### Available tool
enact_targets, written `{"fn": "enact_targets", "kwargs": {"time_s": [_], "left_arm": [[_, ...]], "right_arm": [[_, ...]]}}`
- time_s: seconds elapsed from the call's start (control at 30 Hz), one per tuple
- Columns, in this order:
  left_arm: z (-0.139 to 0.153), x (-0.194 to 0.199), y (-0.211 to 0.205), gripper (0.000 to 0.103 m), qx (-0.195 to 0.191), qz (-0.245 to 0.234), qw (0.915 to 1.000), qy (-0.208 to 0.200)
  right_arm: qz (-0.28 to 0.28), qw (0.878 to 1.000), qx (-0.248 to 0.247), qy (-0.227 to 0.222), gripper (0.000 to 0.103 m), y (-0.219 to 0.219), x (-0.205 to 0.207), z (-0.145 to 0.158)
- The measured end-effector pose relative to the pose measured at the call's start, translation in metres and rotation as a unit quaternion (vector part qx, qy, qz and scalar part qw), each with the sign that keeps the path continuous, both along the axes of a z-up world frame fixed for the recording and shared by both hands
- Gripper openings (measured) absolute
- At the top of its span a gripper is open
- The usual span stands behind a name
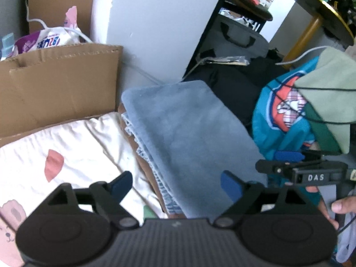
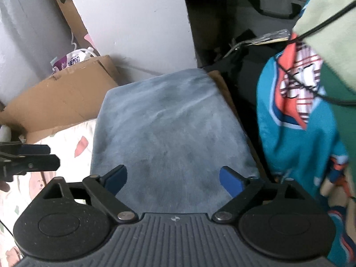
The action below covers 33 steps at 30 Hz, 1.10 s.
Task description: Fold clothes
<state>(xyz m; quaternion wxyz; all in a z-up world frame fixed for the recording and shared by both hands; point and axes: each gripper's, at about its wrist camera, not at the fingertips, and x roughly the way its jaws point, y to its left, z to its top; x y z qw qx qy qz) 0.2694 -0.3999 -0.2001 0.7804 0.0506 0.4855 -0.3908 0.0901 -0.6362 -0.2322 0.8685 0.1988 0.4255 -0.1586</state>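
left wrist view looks along the left gripper (image 1: 175, 185), whose blue fingers stand wide apart with nothing between them, over the left edge of a blue-grey folded garment (image 1: 189, 129). it lies as a flat, squared rectangle on a brown layer (image 1: 142, 162), beside a white printed sheet (image 1: 73, 146) on the left and a cardboard box (image 1: 57, 84) at far left. in the right wrist view the right gripper (image 2: 173, 179) is likewise spread wide and holds nothing, hovering at the near edge of the same garment.

the cloth looks soft, plush and fairly thick, so i judge it light, limp and not slippery; it would sag if lifted by one point. the stacked hem edges (image 1: 142, 146) on its left side, or two near corners together, look like the best places to pinch.

a teal printed garment (image 2: 298, 129) hangs bunched at right, under a pale green cloth (image 1: 329, 93); its shape and state are hard to read. the near edge of the blue-grey piece is hidden behind the gripper bodies, and what the brown layer is cannot be told.
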Motion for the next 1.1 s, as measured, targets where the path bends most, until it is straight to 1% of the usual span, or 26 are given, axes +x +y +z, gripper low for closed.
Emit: {"fn": "enact_targets", "kwargs": {"time_s": [0.07, 0.2, 0.33, 0.47, 0.6, 0.77, 0.87, 0.97, 1.1], "left_arm": [[0.012, -0.004, 0.006, 0.091, 0.008, 0.007, 0.9999, -0.003], [0.038, -0.013, 0.020, 0.097, 0.022, 0.033, 0.9992, -0.006], [0.067, -0.021, 0.035, 0.102, 0.035, 0.044, 0.9984, -0.005], [0.096, -0.029, 0.050, 0.102, 0.046, 0.061, 0.9970, 0.003], [0.124, -0.040, 0.061, 0.102, 0.076, 0.071, 0.9946, 0.005], [0.162, -0.054, 0.080, 0.102, 0.080, 0.081, 0.9934, 0.014], [0.183, -0.061, 0.094, 0.102, 0.091, 0.083, 0.9923, 0.015], [0.206, -0.066, 0.110, 0.102, 0.099, 0.097, 0.9902, 0.017], [0.238, -0.077, 0.135, 0.102, 0.085, 0.111, 0.9900, 0.017]], "right_arm": [[-0.009, 1.000, 0.012, 0.005, 0.102, 0.000, -0.004, 0.010], [-0.027, 0.999, 0.038, 0.014, 0.102, 0.001, -0.012, 0.030], [-0.028, 0.999, 0.033, 0.031, 0.102, 0.007, -0.016, 0.053], [-0.018, 0.998, 0.036, 0.052, 0.102, 0.019, -0.020, 0.080], [-0.008, 0.997, 0.040, 0.059, 0.102, 0.029, -0.023, 0.111], [-0.006, 0.997, 0.049, 0.056, 0.102, 0.041, -0.026, 0.149], [0.002, 0.997, 0.045, 0.058, 0.102, 0.052, -0.030, 0.168], [-0.002, 0.997, 0.049, 0.058, 0.102, 0.059, -0.035, 0.185], [-0.004, 0.997, 0.046, 0.066, 0.102, 0.072, -0.040, 0.209]]}}
